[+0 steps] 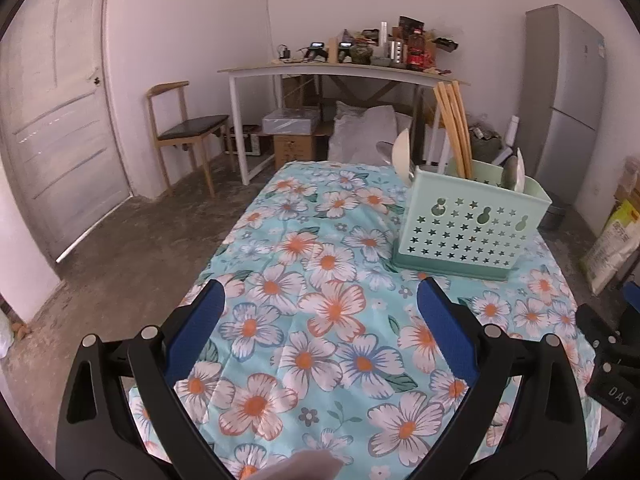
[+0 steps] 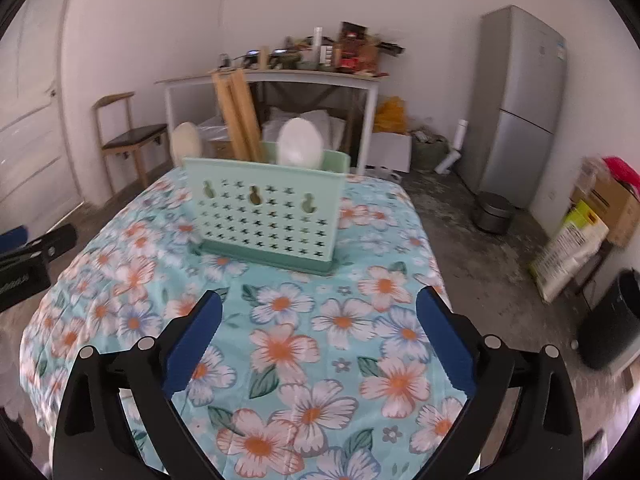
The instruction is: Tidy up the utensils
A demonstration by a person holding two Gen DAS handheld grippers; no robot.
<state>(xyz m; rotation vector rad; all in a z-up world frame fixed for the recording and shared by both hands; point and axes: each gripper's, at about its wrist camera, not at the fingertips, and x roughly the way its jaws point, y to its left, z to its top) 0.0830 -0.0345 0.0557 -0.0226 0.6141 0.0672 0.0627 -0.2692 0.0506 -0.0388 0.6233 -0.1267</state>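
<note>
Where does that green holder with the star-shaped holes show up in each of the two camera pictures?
Left wrist view: the green holder stands right of centre on the floral tablecloth, beyond the open left gripper.
Right wrist view: the holder sits centre-left, slightly blurred, beyond the open right gripper.
Shared landmark: the grey fridge, at the right in both.

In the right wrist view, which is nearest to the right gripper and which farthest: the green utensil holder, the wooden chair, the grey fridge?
From the right gripper:
1. Green utensil holder, straight ahead on the floral table.
2. Wooden chair, left, past the table's far end.
3. Grey fridge, far right against the wall.
</note>
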